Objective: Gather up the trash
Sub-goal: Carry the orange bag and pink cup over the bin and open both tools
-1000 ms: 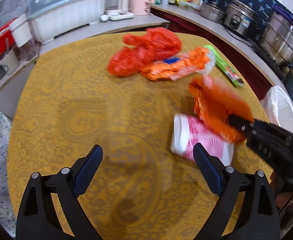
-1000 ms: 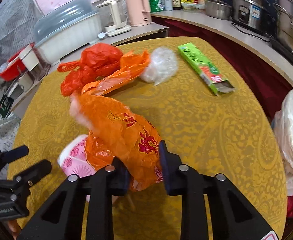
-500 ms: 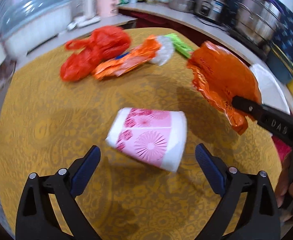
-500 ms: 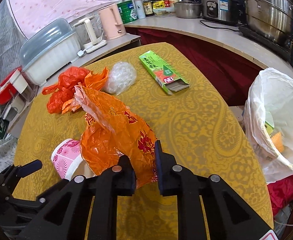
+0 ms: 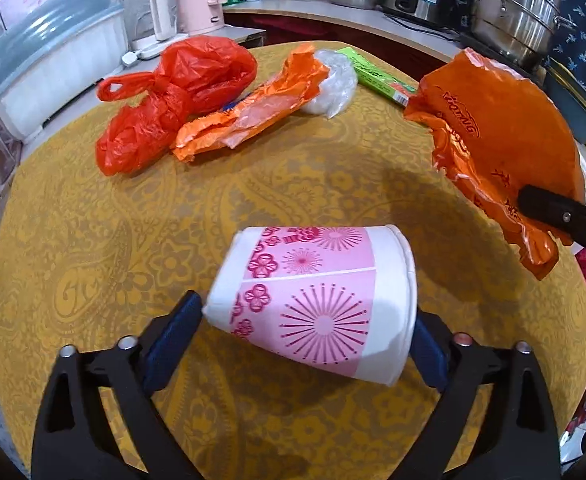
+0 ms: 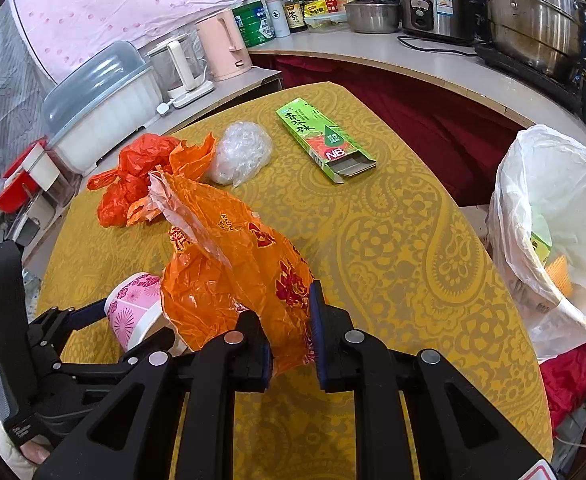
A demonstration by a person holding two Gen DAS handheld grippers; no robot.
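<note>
A pink-and-white paper cup [image 5: 313, 300] lies on its side on the yellow tablecloth [image 5: 93, 240]. My left gripper [image 5: 305, 320] straddles it end to end. Its jaws are closing, with one pad at the cup's base and the other against its rim. The right gripper [image 6: 291, 320] is shut on a crumpled orange plastic bag [image 6: 229, 264], held above the table just right of the cup [image 6: 133, 308]. In the left wrist view that bag [image 5: 505, 128] hangs from a black finger [image 5: 561, 220] at the right.
A red bag [image 5: 173, 92], an orange wrapper [image 5: 249, 116], a clear plastic wad [image 6: 241, 152] and a green carton [image 6: 325, 140] lie at the table's far side. A white-lined bin [image 6: 533, 184] stands off the right edge. Appliances and pots line the counter behind.
The right gripper lifted the orange bag off the cup and carried it to the right. The left gripper swung over and down until the cup sat between its fingers, which narrowed onto it.
</note>
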